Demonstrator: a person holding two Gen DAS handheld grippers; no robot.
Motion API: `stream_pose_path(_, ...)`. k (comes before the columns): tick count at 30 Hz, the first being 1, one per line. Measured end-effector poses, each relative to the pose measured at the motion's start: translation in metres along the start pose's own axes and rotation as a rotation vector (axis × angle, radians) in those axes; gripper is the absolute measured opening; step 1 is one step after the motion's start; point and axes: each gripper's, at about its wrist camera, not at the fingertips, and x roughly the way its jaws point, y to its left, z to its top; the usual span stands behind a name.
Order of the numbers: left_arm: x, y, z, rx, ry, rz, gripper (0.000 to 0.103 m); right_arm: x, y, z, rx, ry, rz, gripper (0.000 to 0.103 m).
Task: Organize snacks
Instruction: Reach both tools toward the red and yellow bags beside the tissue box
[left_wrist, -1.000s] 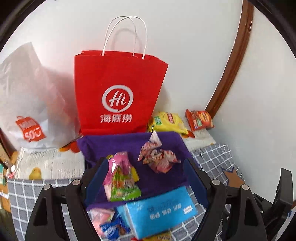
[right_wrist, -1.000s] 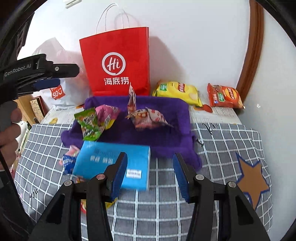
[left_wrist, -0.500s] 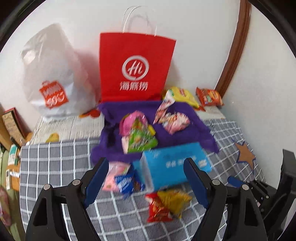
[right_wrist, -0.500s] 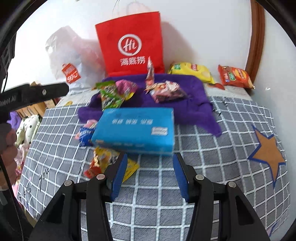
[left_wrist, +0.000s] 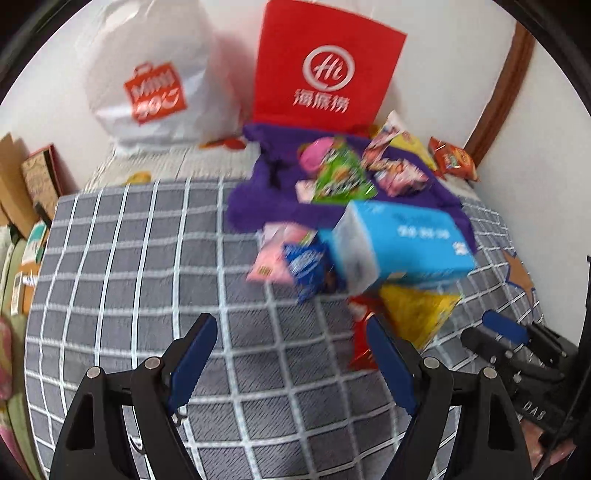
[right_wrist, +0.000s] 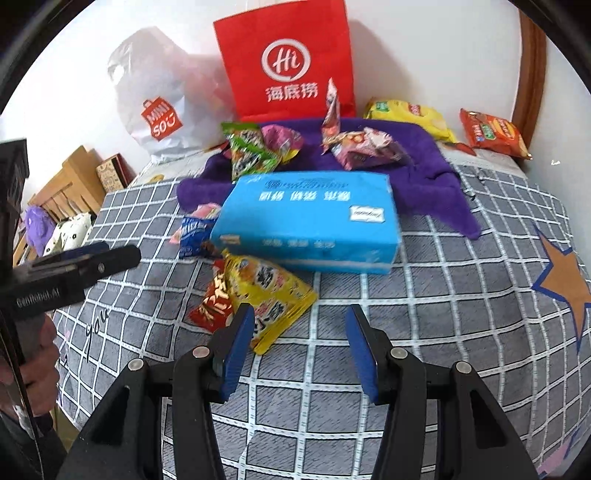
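Observation:
Snack packets lie on a grey checked cloth. A green packet (right_wrist: 248, 155), a pink one (right_wrist: 280, 138) and a pink-white one (right_wrist: 364, 149) rest on a purple towel (right_wrist: 424, 173). A blue tissue box (right_wrist: 310, 221) sits in front of it, over a yellow packet (right_wrist: 271, 291), a red packet (right_wrist: 212, 306) and a blue packet (right_wrist: 194, 236). My right gripper (right_wrist: 299, 332) is open and empty, just in front of the yellow packet. My left gripper (left_wrist: 288, 350) is open and empty over bare cloth, left of the yellow packet (left_wrist: 417, 314) and near the blue box (left_wrist: 399, 247).
A red paper bag (right_wrist: 288, 62) and a white plastic bag (right_wrist: 159, 107) stand against the back wall. A yellow chip bag (right_wrist: 410, 114) and an orange chip bag (right_wrist: 493, 133) lie at the back right. The cloth's left edge drops off beside wooden boxes (right_wrist: 74, 181).
Both grippers have pulled back toward the front of the cloth and away from the towel. The yellow, red and blue packets under the box have come into view. Both stay open.

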Motion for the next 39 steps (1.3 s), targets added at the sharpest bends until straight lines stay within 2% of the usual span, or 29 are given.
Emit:
stream_pose_path(8,0.02,0.028,-0.027,-0.064,0.054,0.025,0.082,0.02,0.006,-0.005,-0.008,0.029,0.004,0.051)
stream_pose_path(15,0.03,0.034,-0.041,-0.074,0.068,0.009,0.082,0.029,0.01,-0.003,-0.006,0.031,0.023,0.051)
stream_pose_path(25,0.032,0.031,-0.036,-0.072,0.064,-0.03,0.082,0.057,0.016,0.009,0.012,0.059,0.075,0.051)
stream_pose_path(28,0.035,0.027,-0.036,-0.072,0.068,-0.054,0.082,0.064,0.017,0.011,0.001,0.062,0.083,0.054)
stream_pose_path(33,0.038,0.021,-0.036,-0.064,0.07,-0.044,0.082,0.067,0.012,0.012,0.005,0.067,0.108,0.055)
stream_pose_path(39,0.038,0.021,-0.035,-0.074,0.073,-0.048,0.082,0.06,0.008,0.016,0.005,0.022,0.103,0.057)
